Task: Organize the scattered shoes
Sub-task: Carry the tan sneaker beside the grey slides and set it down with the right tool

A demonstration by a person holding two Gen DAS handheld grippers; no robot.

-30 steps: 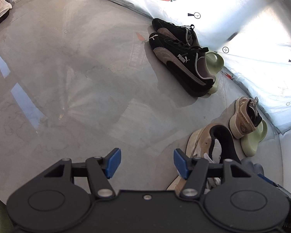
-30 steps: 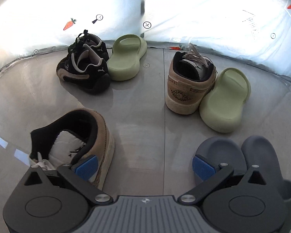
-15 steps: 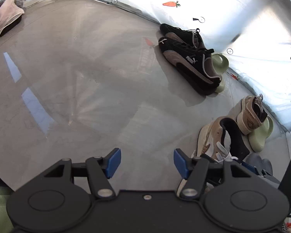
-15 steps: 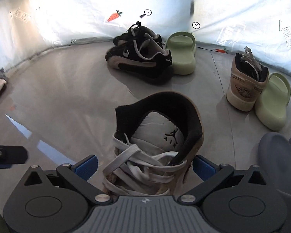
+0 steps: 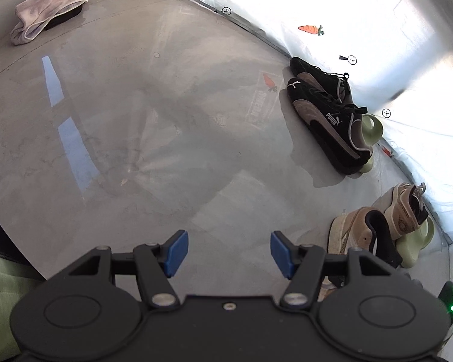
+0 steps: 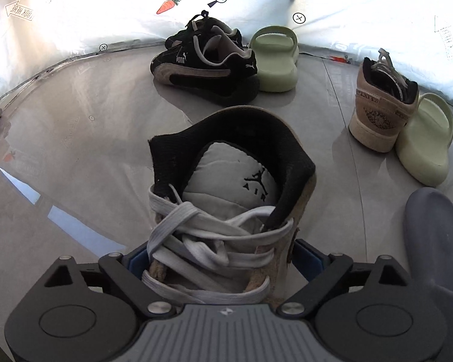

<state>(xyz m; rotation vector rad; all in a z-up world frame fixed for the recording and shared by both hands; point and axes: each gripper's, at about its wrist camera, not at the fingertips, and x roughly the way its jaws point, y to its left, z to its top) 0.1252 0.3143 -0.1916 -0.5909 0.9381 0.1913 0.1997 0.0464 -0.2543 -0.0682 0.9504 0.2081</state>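
Observation:
A tan sneaker (image 6: 226,199) with white laces and a black collar fills the right wrist view, its laced front between the blue pads of my right gripper (image 6: 223,264), which is shut on it. The same tan sneaker (image 5: 359,232) shows at the lower right of the left wrist view. Its mate (image 6: 380,108) stands at the right beside a green slide (image 6: 425,141). A pair of black sneakers (image 6: 208,66) sits at the back next to a second green slide (image 6: 276,60). My left gripper (image 5: 228,253) hangs open over bare floor.
Grey slides (image 6: 438,241) lie at the right edge of the right wrist view. A white sheet wall (image 6: 105,9) with a carrot sticker bounds the back. A crumpled pink cloth (image 5: 48,15) lies far left on the glossy grey floor (image 5: 136,120).
My right gripper swung left from the grey slides to the tan sneaker and closed its pads on the laced front. The left gripper drew back and stayed open.

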